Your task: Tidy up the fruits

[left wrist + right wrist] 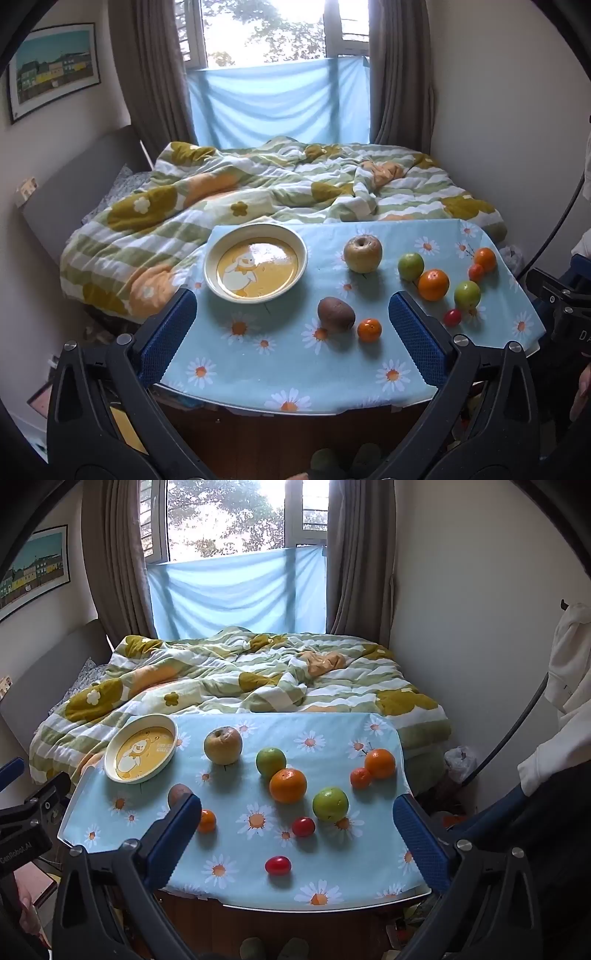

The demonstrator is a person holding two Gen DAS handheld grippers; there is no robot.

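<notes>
A yellow plate with a duck picture (255, 263) (141, 754) stands empty at the table's far left. Fruit lies loose on the daisy tablecloth: a yellowish apple (362, 253) (223, 745), a brown kiwi (335, 314) (178, 794), a small tangerine (369, 329) (207, 820), two green apples (271, 762) (330, 804), oranges (288, 785) (379, 763) and two red cherry tomatoes (303, 826) (278, 865). My left gripper (293, 336) is open and empty over the near edge, before the kiwi. My right gripper (297, 843) is open and empty, with the tomatoes between its fingers.
The table (243, 882) stands against a bed with a green flowered quilt (258, 188). Curtains and a window are behind it. A wall is on the right and clutter lies on the floor beside the table (458, 760). The other gripper's body shows at each view's side (561, 306).
</notes>
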